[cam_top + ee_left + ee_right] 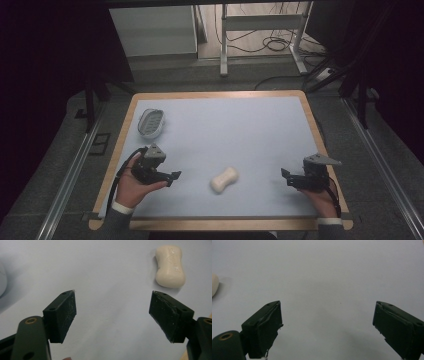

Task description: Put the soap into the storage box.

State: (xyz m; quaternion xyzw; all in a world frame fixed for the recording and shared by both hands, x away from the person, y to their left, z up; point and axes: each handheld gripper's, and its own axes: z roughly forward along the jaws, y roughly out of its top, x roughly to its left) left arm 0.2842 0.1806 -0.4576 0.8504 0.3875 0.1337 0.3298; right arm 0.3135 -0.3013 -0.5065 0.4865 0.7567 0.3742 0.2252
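You hold both grippers low at the near edge of the table [300, 107], probably so each is ready to reach in. Your left gripper [170, 177] has its jaws spread wide and empty, and so does your right gripper [287, 177]. The soap bar [224, 179] lies between them, nearer the left one. A soap dish [151, 123] sits far left.

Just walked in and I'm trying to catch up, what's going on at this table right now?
A person holds a gripper in each hand over a light blue table. The left gripper and the right gripper are both open and hold nothing. Between them lies a white bar of soap, untouched. A white soap dish sits empty at the far left of the table.
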